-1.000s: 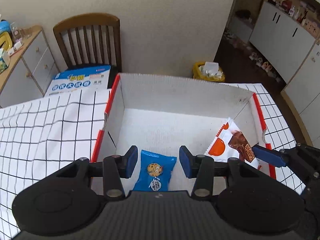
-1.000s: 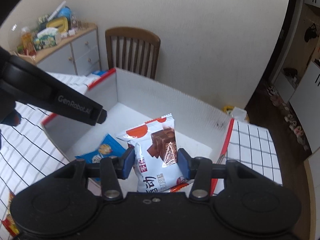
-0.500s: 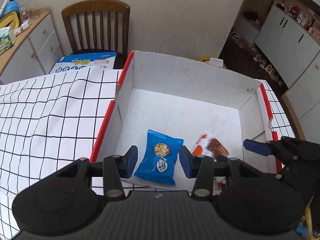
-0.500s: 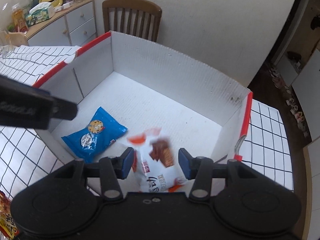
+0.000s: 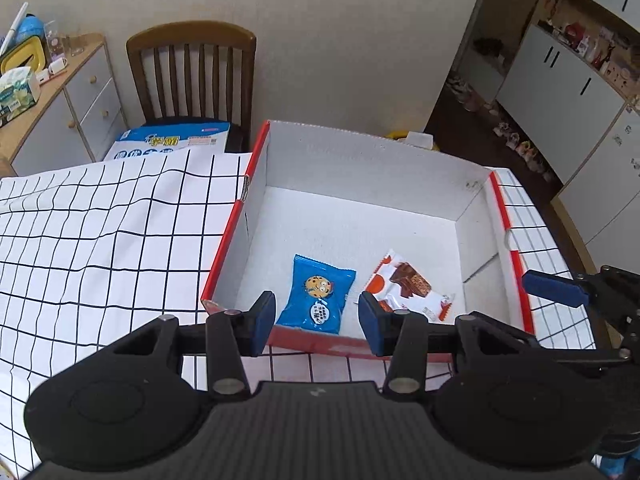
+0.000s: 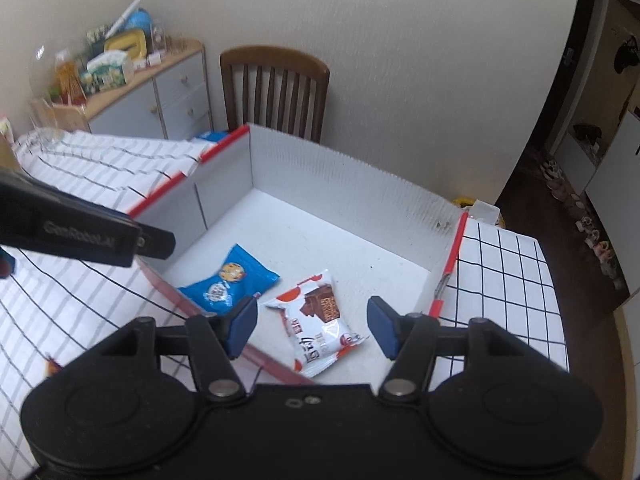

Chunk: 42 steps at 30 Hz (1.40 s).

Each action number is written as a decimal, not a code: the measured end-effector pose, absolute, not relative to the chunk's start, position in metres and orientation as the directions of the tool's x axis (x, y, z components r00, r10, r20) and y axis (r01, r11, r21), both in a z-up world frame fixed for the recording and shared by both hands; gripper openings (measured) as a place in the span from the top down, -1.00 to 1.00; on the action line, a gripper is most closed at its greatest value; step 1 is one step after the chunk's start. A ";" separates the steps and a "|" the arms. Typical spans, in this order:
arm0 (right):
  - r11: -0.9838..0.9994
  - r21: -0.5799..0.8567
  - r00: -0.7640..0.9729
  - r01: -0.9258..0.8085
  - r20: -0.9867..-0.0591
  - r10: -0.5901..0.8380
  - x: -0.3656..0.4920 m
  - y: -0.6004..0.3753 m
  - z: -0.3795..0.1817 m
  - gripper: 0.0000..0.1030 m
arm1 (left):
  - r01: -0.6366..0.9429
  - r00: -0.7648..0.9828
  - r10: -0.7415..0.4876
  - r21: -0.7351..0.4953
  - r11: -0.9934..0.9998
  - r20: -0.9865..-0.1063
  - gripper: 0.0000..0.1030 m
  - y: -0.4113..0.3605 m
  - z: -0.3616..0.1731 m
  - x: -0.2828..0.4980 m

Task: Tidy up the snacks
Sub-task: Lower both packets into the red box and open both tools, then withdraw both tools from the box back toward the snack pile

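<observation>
Nearest the left wrist camera, the left claw (image 5: 317, 322) stood spread wide with nothing between its blue pads, poised over the near red edge of the box (image 5: 376, 160). The right claw (image 6: 312, 325) was likewise parted and empty, hanging above the near part of the box floor. From the left view it showed only as a blue pad at the right rim.

Both snacks lay flat on the white floor of the box, close to its near wall. The blue cookie packet (image 5: 318, 294) sat to the left and the white chocolate wafer packet (image 5: 408, 286) just beside it on the right, the two apart by a narrow strip of floor. In the right wrist view the wafer packet (image 6: 318, 322) lay directly beyond the open pads, with the cookie packet (image 6: 230, 278) off to its left.

The box was a shallow corrugated tray, white inside with red along its rim, resting on a table (image 5: 100, 220) covered in a white cloth with a black grid, rumpled on the left side.

Beyond the table's far edge stood a dark wooden chair (image 5: 192, 72) with a slatted back, and a blue-and-white carton (image 5: 172, 144) lay on its seat. To the left was a grey drawer cabinet (image 5: 80, 108) with a wooden top crowded with small items. A plain cream wall ran behind. On the right a dark floor led past white cupboards (image 5: 560, 88).
</observation>
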State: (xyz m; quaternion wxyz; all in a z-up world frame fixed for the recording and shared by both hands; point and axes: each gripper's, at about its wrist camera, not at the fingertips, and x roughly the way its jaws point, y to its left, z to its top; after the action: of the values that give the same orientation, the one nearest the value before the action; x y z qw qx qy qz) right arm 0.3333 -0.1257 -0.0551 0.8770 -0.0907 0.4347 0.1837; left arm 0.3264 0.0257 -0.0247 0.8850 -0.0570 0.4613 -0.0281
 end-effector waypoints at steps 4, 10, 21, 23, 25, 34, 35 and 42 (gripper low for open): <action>0.924 0.025 0.576 -0.382 -0.775 0.259 0.319 -0.134 -0.038 -0.24 | 0.011 0.590 -0.104 -0.121 0.993 -0.801 0.13 0.022 -0.014 0.310; 0.927 0.049 0.592 -0.373 -0.757 0.278 0.296 -0.142 -0.022 -0.25 | 0.041 0.607 -0.113 -0.111 0.993 -0.786 0.13 0.017 0.000 0.283; 0.922 0.084 0.620 -0.379 -0.716 0.320 0.254 -0.153 0.004 -0.36 | 0.080 0.652 -0.126 -0.097 0.992 -0.748 0.12 0.008 0.021 0.233; 0.921 0.084 0.626 -0.380 -0.710 0.323 0.246 -0.154 0.007 -0.38 | 0.083 0.655 -0.133 -0.104 0.991 -0.744 0.12 0.009 0.023 0.225; 0.921 0.091 0.630 -0.378 -0.704 0.328 0.239 -0.156 0.009 -0.41 | 0.083 0.658 -0.138 -0.112 0.990 -0.740 0.13 0.010 0.024 0.217; 0.925 0.130 0.654 -0.357 -0.673 0.346 0.204 -0.174 0.014 -0.60 | 0.099 0.691 -0.117 -0.066 0.993 -0.713 0.11 0.010 0.022 0.173; 0.926 0.134 0.656 -0.352 -0.671 0.346 0.200 -0.176 0.013 -0.61 | 0.098 0.691 -0.119 -0.070 0.993 -0.713 0.11 0.012 0.021 0.168; 0.932 0.159 0.649 -0.325 -0.679 0.343 0.169 -0.186 -0.003 -0.66 | 0.046 0.692 -0.093 -0.085 0.995 -0.716 -0.22 0.027 0.009 0.138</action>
State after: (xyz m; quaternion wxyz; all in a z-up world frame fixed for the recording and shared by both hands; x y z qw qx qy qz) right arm 0.1692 -0.1862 -0.0031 0.9080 0.0115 0.3763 0.1839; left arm 0.1381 0.0267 0.0091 0.9194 -0.0301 0.3904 -0.0376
